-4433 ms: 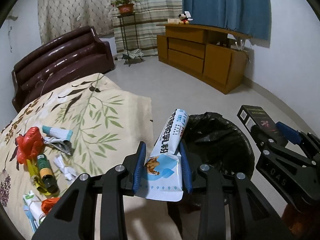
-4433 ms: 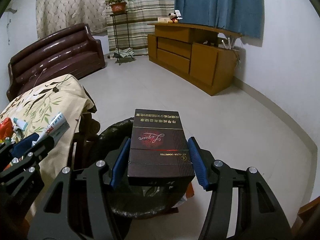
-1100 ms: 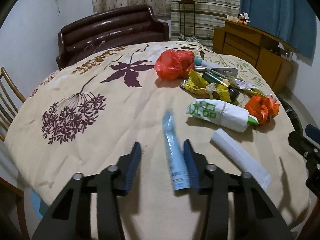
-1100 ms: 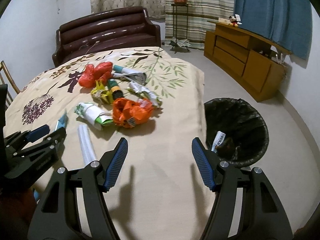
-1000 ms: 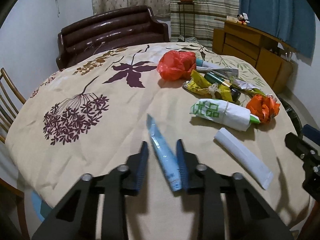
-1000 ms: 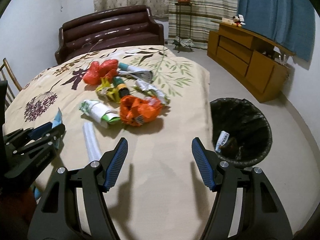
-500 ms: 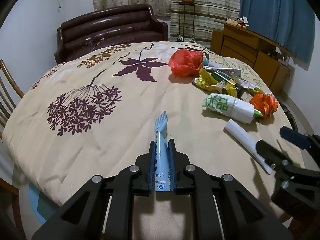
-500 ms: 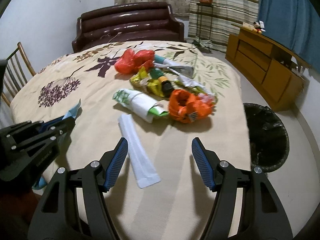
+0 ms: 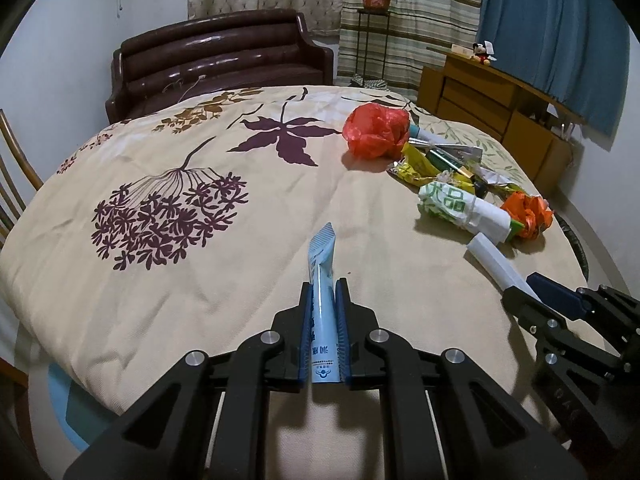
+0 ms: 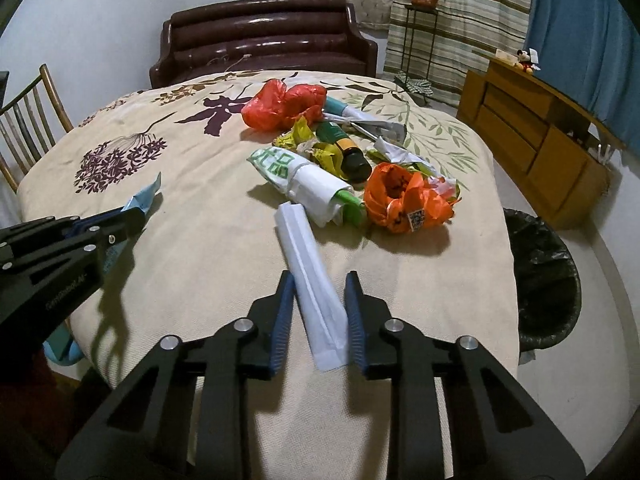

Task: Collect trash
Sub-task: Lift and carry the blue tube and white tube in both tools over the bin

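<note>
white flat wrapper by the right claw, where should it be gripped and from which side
Grip the white wrapper across its narrow width near the near end, coming from the table's near edge along its length. It lies flat and long, already between the right claw's open fingers.

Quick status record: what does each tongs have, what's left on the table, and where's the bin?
left tongs: shut on blue tube
right tongs: open, straddling white packet flat on table
still on table: red bag, green-print wrapper, bottle, orange bag
bin: on floor, right of table
</note>
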A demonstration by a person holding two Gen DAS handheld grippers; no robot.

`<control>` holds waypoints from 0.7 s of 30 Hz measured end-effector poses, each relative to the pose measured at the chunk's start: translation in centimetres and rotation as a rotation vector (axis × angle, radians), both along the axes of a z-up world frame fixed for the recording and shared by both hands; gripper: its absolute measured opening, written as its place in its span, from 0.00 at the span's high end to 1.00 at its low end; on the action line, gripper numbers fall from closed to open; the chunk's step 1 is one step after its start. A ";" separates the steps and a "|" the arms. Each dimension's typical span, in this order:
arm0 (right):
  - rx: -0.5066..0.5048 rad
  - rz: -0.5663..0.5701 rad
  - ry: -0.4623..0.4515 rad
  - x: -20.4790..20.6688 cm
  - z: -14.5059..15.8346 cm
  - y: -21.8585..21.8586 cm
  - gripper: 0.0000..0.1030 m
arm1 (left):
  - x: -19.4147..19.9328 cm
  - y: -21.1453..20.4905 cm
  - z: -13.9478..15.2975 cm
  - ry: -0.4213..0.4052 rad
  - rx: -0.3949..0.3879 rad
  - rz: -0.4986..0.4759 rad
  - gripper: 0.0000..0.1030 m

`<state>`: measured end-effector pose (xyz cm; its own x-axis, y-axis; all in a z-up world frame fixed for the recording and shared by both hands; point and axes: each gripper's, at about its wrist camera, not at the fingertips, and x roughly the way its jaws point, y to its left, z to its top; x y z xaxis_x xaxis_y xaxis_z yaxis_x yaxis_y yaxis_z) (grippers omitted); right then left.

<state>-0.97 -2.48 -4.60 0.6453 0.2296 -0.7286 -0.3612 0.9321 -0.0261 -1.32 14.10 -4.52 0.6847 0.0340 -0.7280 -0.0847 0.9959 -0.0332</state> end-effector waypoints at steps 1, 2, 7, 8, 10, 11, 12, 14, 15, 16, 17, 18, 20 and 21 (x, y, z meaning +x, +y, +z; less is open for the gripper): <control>0.000 0.000 0.001 0.0 0.0 0.1 0.76 | 0.0 0.0 0.0 0.001 0.000 0.000 0.88; 0.002 0.000 0.001 0.0 0.0 0.0 0.76 | 0.0 -0.1 0.0 0.001 0.000 0.000 0.88; 0.006 -0.001 0.003 0.1 0.1 0.0 0.77 | 0.1 -0.2 0.0 0.000 0.002 -0.004 0.88; 0.008 -0.001 0.003 0.1 0.1 0.0 0.77 | 0.1 -0.3 0.1 -0.002 0.005 -0.006 0.88; 0.010 -0.001 0.004 0.1 0.2 0.0 0.78 | 0.1 -0.5 0.1 -0.004 0.010 -0.008 0.88; 0.011 -0.001 0.004 0.1 0.2 0.0 0.78 | 0.1 -0.5 0.2 -0.006 0.010 -0.009 0.88; 0.013 -0.001 0.004 0.1 0.2 0.0 0.78 | 0.1 -0.5 0.3 -0.008 0.010 -0.008 0.88; 0.014 0.000 0.004 0.1 0.2 0.0 0.78 | 0.1 -0.5 0.6 -0.014 0.008 -0.006 0.88; 0.014 0.000 0.003 0.1 0.2 0.0 0.79 | 0.0 -0.5 0.7 -0.017 0.008 -0.005 0.88; 0.016 0.001 0.001 0.1 0.3 0.0 0.79 | -0.1 -0.5 0.8 -0.021 0.008 -0.004 0.88; 0.018 0.002 -0.001 0.1 0.5 0.0 0.79 | -0.1 -0.5 1.0 -0.025 0.007 -0.004 0.88; 0.020 0.002 -0.003 0.0 0.6 0.1 0.79 | -0.1 -0.5 1.2 -0.029 0.005 -0.003 0.88; 0.027 0.002 -0.007 -0.1 0.9 0.0 0.79 | -0.2 -0.5 1.5 -0.037 0.004 -0.004 0.88; 0.031 0.002 -0.010 -0.1 1.1 0.0 0.79 | -0.3 -0.6 1.7 -0.041 0.003 -0.005 0.88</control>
<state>-1.09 -2.46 -3.51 0.6522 0.2533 -0.7145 -0.3632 0.9317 -0.0012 -1.62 13.52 -2.84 0.7142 0.0327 -0.6992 -0.0781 0.9964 -0.0332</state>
